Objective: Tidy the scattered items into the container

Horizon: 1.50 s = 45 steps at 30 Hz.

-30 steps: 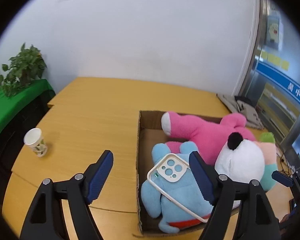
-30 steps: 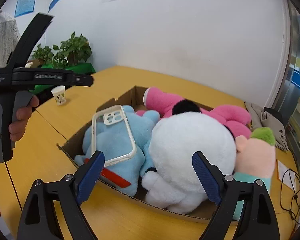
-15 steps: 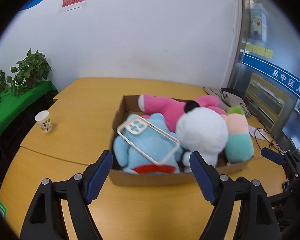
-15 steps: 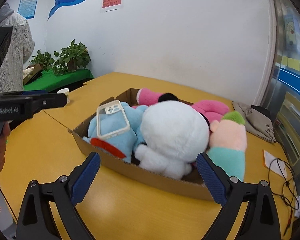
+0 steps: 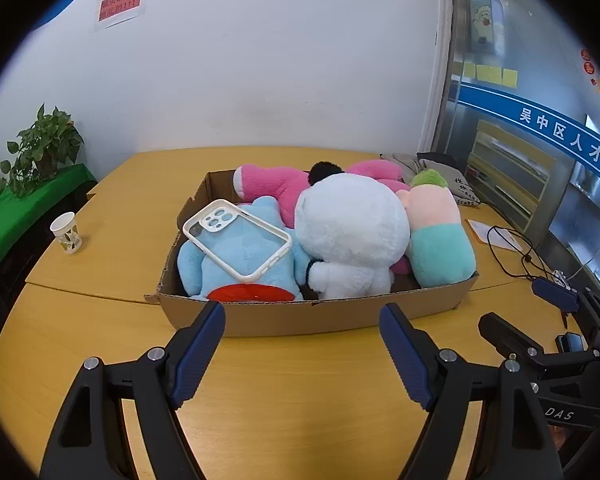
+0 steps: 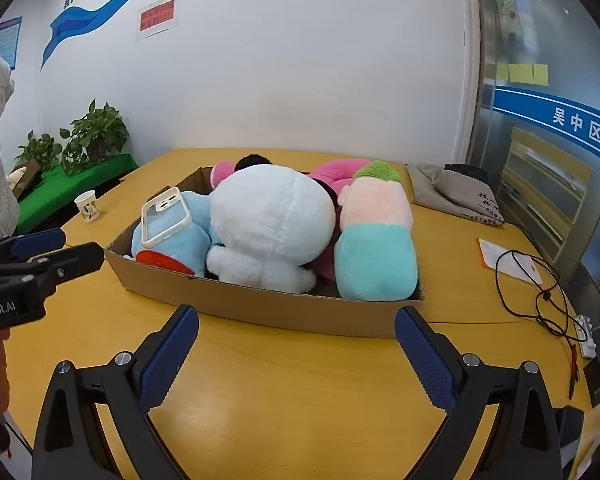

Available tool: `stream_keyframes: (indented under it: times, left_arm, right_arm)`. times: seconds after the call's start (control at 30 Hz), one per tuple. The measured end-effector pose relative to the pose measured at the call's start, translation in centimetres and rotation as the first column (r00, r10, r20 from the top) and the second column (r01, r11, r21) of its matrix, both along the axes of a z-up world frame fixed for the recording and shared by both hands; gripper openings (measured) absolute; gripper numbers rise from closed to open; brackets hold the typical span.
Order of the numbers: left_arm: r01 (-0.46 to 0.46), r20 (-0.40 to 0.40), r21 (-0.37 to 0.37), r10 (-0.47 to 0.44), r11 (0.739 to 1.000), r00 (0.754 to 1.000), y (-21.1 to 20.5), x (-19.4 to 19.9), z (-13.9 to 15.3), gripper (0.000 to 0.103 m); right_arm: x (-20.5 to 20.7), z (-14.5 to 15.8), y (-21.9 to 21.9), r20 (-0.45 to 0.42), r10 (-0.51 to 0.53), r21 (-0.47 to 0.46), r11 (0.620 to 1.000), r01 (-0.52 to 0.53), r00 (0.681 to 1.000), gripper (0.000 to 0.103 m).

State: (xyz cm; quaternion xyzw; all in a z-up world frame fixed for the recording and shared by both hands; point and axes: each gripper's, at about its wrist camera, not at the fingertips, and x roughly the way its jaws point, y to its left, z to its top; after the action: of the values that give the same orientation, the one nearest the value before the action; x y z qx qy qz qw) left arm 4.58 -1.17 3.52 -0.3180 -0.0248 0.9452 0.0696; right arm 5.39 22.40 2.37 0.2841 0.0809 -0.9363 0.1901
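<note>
A shallow cardboard box (image 5: 320,314) (image 6: 284,304) on the yellow table holds several plush toys: a blue one (image 5: 240,268), a white one (image 5: 352,232), a pink one (image 5: 276,186) and a peach-and-teal one (image 5: 436,232). A clear phone case with a white rim (image 5: 238,240) (image 6: 166,216) lies on the blue plush. My left gripper (image 5: 302,352) is open and empty, in front of the box's near wall. My right gripper (image 6: 296,354) is open and empty, also in front of the box.
A paper cup (image 5: 66,232) (image 6: 87,206) stands on the table's left side. A grey bag (image 6: 456,194), a paper slip (image 6: 508,260) and a black cable (image 6: 532,280) lie on the right. Potted plants (image 6: 96,136) stand on a green shelf at left.
Both grippers have drawn back from over the box to the table in front of it. Both stay open; the toys and phone case have not moved.
</note>
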Motion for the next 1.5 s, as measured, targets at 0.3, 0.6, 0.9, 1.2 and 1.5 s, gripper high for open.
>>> stream_keyframes:
  times: [0.3,0.6,0.9,1.2,1.5]
  left_arm:
    - [-0.036,-0.025,-0.021,0.035,0.999,0.999,0.2,-0.6,-0.3,0.079]
    - [-0.034,-0.026,-0.055,0.032,0.998,0.999,0.4,-1.4,-1.2,0.079]
    - [-0.03,0.003,-0.069,0.03,0.997,1.0,0.6,-1.7,-2.1,0.079]
    - [-0.042,0.01,-0.083,0.043,0.996,0.999,0.8,-1.8,-2.2,0.079]
    - [-0.04,0.032,-0.084,0.043,0.996,0.999,0.6,-1.9,-2.7,0.079]
  right_arm:
    - [-1.4,-0.8,-0.6,0.017,-0.027,0.001,1.0,0.027,0.999,0.101]
    - [-2.6,-1.8,-0.7,0.031,-0.046,0.015,0.999,0.046,0.998,0.101]
    - [-3.1,-2.6,-0.2,0.052,-0.062,0.004,0.998,0.062,0.997,0.101]
    - [-3.5,-3.0,0.4,0.061,-0.072,-0.004,0.997,0.073,0.996,0.102]
    - [-3.9,-3.6,0.7,0.078,-0.074,-0.005,0.997,0.075,0.994,0.102]
